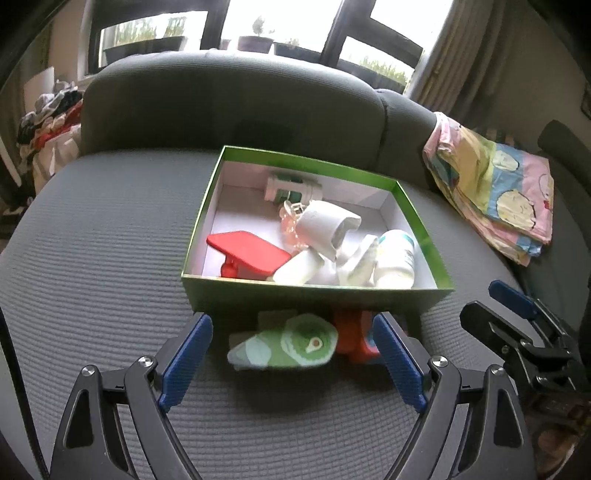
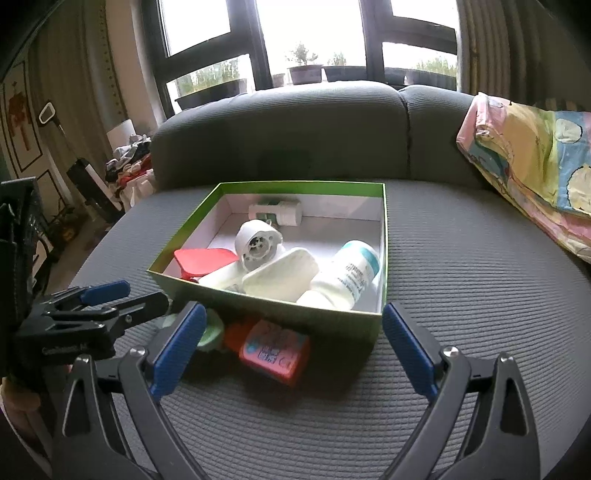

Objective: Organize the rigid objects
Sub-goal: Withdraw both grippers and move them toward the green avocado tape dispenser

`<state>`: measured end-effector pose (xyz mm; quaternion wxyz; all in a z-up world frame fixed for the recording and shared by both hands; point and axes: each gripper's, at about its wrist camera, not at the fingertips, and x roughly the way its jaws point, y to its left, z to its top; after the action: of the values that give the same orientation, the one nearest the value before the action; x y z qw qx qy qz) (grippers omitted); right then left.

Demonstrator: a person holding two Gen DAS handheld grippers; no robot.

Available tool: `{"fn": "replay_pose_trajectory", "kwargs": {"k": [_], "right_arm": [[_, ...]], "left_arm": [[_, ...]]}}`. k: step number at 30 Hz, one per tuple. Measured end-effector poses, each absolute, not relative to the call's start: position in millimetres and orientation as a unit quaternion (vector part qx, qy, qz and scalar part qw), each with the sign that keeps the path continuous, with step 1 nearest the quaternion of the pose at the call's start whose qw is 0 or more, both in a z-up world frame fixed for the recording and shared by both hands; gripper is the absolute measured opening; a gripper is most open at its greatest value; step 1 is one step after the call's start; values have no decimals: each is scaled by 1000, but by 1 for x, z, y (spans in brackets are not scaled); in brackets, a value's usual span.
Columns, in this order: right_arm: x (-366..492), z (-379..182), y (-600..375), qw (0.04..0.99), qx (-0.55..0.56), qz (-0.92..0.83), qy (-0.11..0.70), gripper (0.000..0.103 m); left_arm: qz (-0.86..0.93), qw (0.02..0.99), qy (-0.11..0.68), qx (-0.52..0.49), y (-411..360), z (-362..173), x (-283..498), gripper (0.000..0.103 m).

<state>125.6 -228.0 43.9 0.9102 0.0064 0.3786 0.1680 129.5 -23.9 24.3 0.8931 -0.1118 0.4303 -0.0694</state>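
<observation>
Most rigid things already lie in the green box (image 1: pixel 314 295). Both the left hand-held gripper (image 1: pixel 291 354) and the right hand-held gripper (image 2: pixel 291 347) are open and empty. The orange bottle (image 2: pixel 273 350) and green pouch (image 1: pixel 291 345), just ahead of them, remain outside.

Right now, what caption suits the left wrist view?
Open fingers hover over a green pouch beside a half-filled green box on a sofa.

A box (image 1: pixel 317 295) sits on a sofa seat (image 1: pixel 110 258); a sock (image 1: pixel 288 345) lies at its 6 o'clock, folded cloth (image 1: pixel 495 195) at 2 o'clock.

Grey ribbed sofa (image 2: pixel 461 295), dark-framed windows (image 2: pixel 314 33) bright with daylight, potted plants (image 2: pixel 304 68) on sill
</observation>
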Motion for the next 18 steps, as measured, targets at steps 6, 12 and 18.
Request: {"fn": "replay_pose_trajectory", "kwargs": {"k": [6, 12, 18], "right_arm": [[122, 39, -219, 907, 6, 182, 378, 96], [121, 7, -184, 874, -29, 260, 409, 94], [121, -24, -145, 849, -104, 293, 428, 80]], "left_arm": [[-62, 888, 437, -125, -12, 18, 127, 89], [-73, 864, 461, -186, 17, -24, 131, 89], [-111, 851, 470, -208, 21, -42, 139, 89]]}}
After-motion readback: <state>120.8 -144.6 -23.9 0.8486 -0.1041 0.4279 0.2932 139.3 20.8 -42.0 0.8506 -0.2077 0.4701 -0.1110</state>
